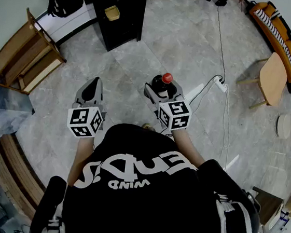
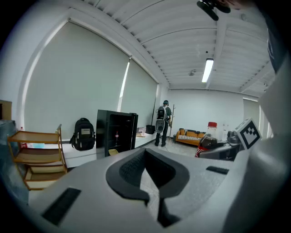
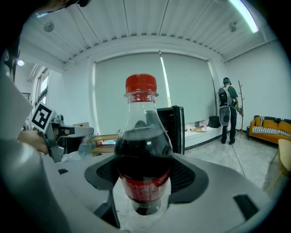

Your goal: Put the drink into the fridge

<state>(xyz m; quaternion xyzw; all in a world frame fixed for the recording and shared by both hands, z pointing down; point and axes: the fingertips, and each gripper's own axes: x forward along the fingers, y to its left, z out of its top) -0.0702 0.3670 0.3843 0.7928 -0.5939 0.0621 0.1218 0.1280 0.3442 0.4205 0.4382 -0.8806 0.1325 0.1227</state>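
One red-capped clear plastic bottle of dark cola (image 3: 142, 154) upright, clamped in right claw (image 3: 145, 179); left claw (image 2: 150, 177) pinched narrow, empty; tall black fridge (image 1: 121, 11) far across grey floor (image 1: 186, 34).

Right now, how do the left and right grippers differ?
The left gripper has its jaws together; the right gripper has them spread wide. The left gripper is empty; the right gripper clamps an upright cola bottle with a red cap. Both point forward, and each carries a marker cube.
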